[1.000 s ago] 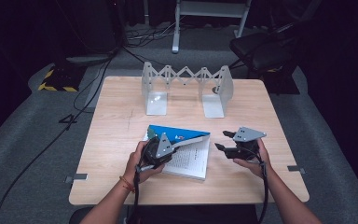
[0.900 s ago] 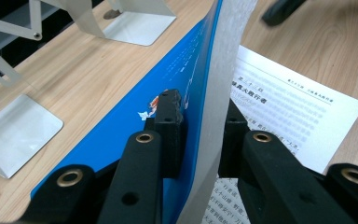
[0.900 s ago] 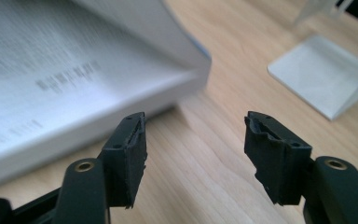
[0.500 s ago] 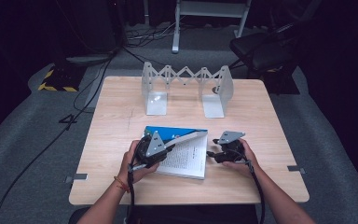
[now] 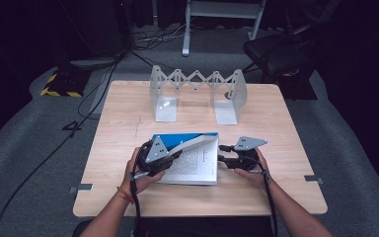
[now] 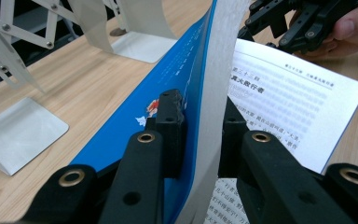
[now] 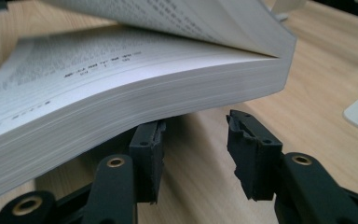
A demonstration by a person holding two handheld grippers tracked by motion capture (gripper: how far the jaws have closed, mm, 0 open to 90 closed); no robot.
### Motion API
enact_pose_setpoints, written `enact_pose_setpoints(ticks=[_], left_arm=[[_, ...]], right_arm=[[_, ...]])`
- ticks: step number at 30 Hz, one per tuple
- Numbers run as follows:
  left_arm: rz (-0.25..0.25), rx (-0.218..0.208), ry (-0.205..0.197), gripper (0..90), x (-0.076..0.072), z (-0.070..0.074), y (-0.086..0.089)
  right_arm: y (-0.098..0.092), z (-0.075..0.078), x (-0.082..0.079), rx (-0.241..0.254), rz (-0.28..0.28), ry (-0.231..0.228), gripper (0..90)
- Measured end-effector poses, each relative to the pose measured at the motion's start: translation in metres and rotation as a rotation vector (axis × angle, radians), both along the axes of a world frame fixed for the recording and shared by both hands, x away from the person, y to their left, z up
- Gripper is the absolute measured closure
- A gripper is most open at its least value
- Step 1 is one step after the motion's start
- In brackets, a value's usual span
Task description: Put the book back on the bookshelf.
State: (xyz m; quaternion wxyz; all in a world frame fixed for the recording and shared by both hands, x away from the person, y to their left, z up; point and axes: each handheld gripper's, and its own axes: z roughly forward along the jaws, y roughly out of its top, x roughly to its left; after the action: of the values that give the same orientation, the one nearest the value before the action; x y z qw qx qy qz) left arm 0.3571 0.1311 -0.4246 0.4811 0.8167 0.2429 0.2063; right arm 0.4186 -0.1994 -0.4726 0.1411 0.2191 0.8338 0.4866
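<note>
A paperback book (image 5: 195, 165) with a blue cover (image 6: 177, 79) lies on the near part of the wooden table (image 5: 286, 123). My left gripper (image 5: 176, 154) is shut on the cover and a thin wad of pages, holding them raised off the printed page (image 6: 284, 93); in the left gripper view its pads (image 6: 170, 112) pinch them from both sides. My right gripper (image 5: 223, 154) sits at the book's right edge. Its jaws have just been closing and still stand apart, with bare table between them. In the right gripper view the thick page block (image 7: 121, 98) overhangs one jaw of the right gripper (image 7: 193, 135).
A metal expanding book rack (image 5: 197, 94) with two upright end plates stands at the far middle of the table. Dark floor, cables and a chair lie beyond the table's far edge.
My right gripper has moved left up to the book's right edge and its jaws have narrowed. The left gripper keeps its hold on the raised cover.
</note>
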Motion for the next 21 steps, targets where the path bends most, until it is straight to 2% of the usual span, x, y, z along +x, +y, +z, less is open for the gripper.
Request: enact_pose_setpoints(ticks=[4,6,11,12,13,15,16,18,21], left_arm=[[0.007,-0.036,0.001,76.2,-0.003,0.004,0.007],[0.015,-0.048,-0.001,76.0,-0.006,0.004,0.012],[0.019,-0.001,-0.023,75.6,-0.019,-0.001,0.014],[0.017,0.01,-0.025,75.8,-0.022,-0.003,0.015],[0.015,0.006,-0.021,75.6,-0.023,-0.004,0.016],[0.017,0.006,-0.023,74.7,-0.025,-0.005,0.018],[0.012,0.004,-0.011,73.8,-0.024,-0.005,0.018],[0.01,0.014,0.001,71.6,-0.024,-0.006,0.019],[0.023,0.026,0.003,67.6,-0.026,-0.009,0.018]], right_arm=[[0.002,0.017,0.0,0.037,0.005,-0.022,56.3],[0.006,0.023,0.0,0.039,0.014,-0.036,56.3],[0.019,0.037,-0.002,0.055,0.03,-0.062,56.3],[0.024,0.042,-0.001,0.092,0.023,-0.053,56.3],[0.026,0.043,0.0,0.108,0.024,-0.043,56.3],[0.029,0.046,-0.001,0.129,0.028,-0.054,56.4],[0.03,0.046,0.0,0.135,0.033,-0.05,56.4],[0.031,0.047,0.0,0.136,0.036,-0.044,56.4],[0.035,0.049,-0.002,0.1,0.042,-0.064,56.4]])
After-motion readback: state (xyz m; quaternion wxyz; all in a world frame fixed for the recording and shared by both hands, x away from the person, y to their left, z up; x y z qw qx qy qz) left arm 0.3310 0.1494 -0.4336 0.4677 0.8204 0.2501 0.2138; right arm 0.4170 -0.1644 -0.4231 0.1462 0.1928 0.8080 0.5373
